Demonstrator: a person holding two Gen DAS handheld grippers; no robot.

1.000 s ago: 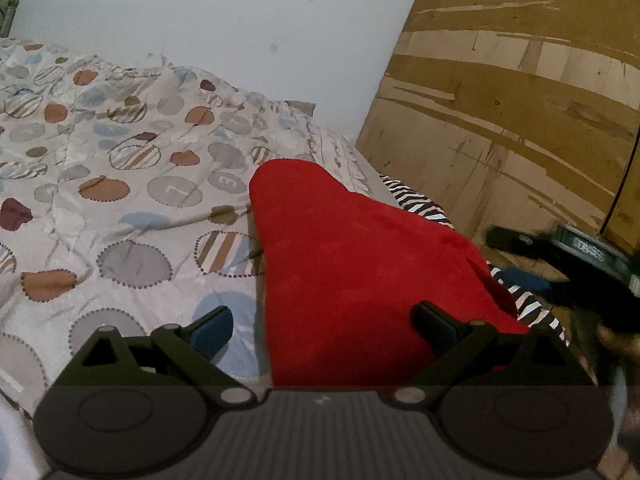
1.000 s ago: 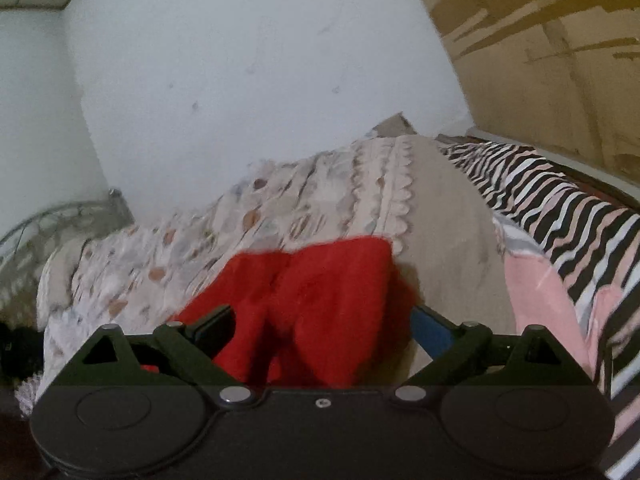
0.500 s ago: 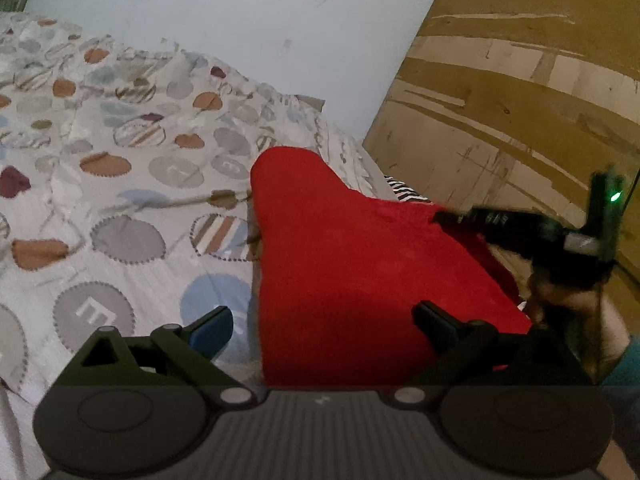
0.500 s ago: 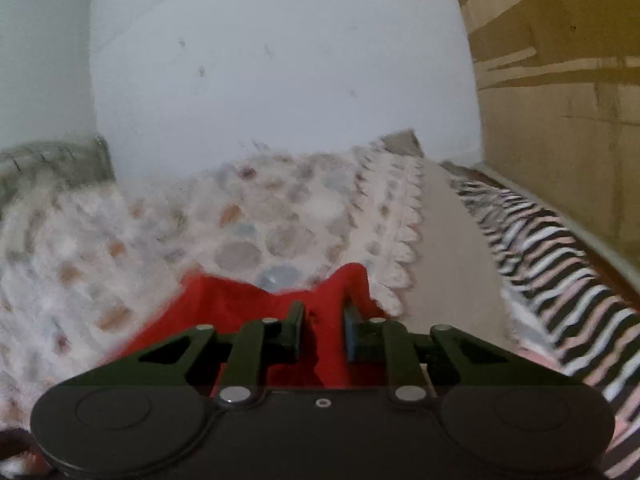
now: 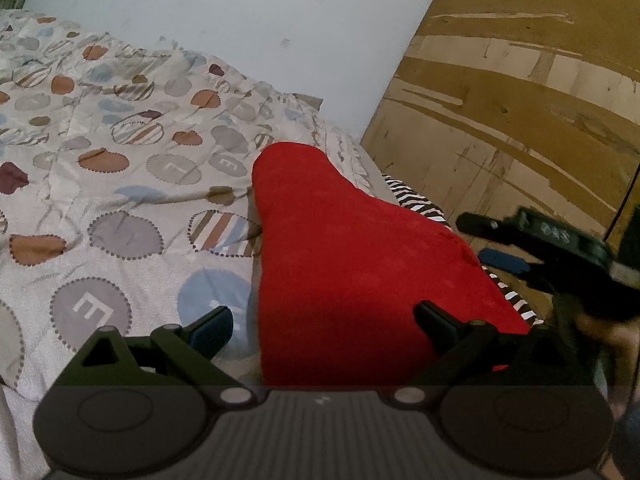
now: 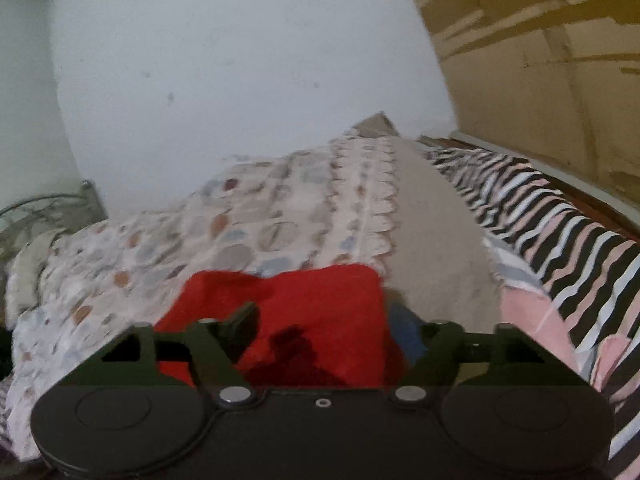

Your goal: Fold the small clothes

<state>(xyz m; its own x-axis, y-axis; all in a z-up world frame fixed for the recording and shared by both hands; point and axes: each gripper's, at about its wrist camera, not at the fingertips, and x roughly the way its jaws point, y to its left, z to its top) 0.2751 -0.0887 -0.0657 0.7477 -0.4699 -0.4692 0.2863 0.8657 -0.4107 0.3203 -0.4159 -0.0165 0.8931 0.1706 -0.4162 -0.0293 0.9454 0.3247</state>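
Bed with a spotted quilt [image 5: 120, 184], red garment [image 5: 352, 264] spread lower centre.
Left wrist view: left gripper [image 5: 324, 328] is wide open, empty, garment's near edge between its fingers; right gripper [image 5: 508, 248] sits at right edge. Right wrist view: right gripper [image 6: 328, 324] jaws have just been opening, garment [image 6: 320, 312] between them unpinched, striped blanket [image 6: 560, 248] on the right.

The near edge of the red garment [image 5: 360, 272] is lying hidden behind the left claw [image 5: 324, 322]. The right claw [image 5: 500, 248] is showing blurred at the right, its hand [image 5: 612, 336] smeared and running off the picture's right edge.
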